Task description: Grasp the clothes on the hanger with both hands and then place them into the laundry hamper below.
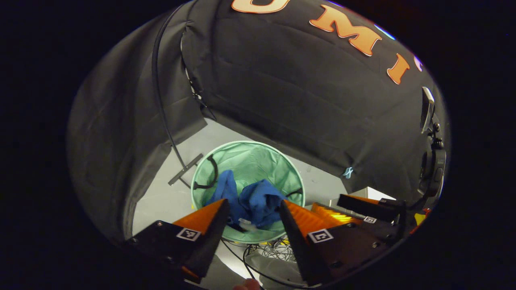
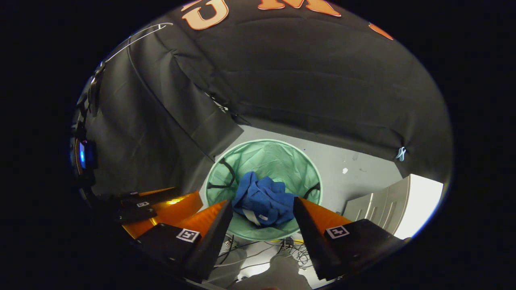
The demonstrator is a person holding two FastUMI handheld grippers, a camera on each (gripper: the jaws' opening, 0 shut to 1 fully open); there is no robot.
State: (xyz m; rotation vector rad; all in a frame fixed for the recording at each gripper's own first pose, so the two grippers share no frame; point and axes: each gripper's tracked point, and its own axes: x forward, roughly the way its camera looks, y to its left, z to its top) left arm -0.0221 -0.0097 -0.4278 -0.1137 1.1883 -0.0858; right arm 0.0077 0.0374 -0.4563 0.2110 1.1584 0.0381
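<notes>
Where crumpled blue cloth (image 2: pixel 264 201) lies, round mesh hamper (image 2: pixel 278 161).

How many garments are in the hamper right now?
1 visible: a crumpled blue garment lies inside the green hamper, toward its near side. Others could be hidden beneath it.
</notes>
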